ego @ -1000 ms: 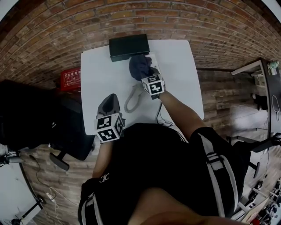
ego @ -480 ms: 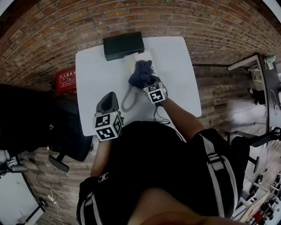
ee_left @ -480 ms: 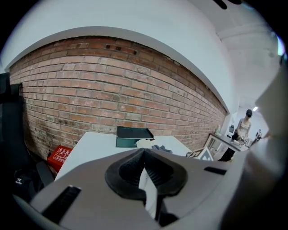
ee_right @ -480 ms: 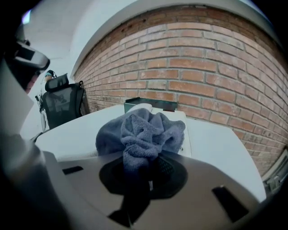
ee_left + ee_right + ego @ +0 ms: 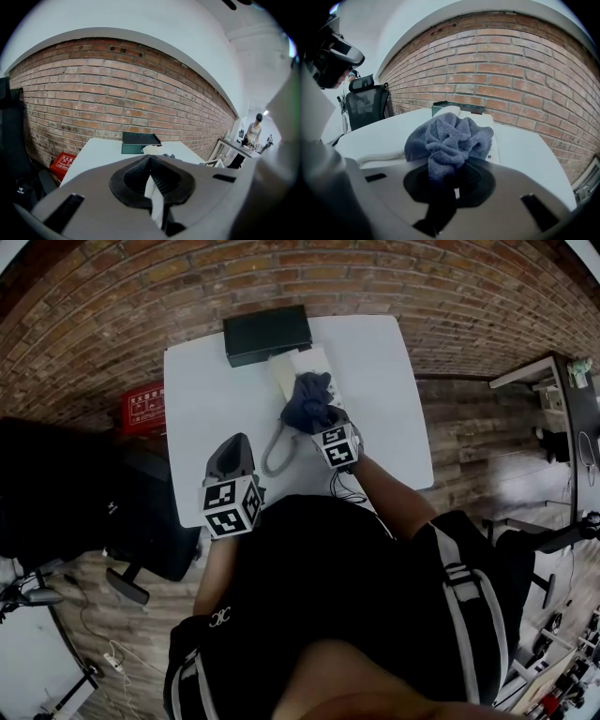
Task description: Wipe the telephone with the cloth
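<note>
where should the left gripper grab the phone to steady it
Probably the long left edge of the phone, toward its far end, coming from the left. It lies flat; the cloth in the right gripper covers its near end and the coiled cord trails off near-left, so that stretch is bare. The left gripper is shut, so open it first.

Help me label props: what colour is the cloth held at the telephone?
Dusty blue-grey cloth, best seen in the right gripper view, pinched by the right hand-held gripper.
</note>
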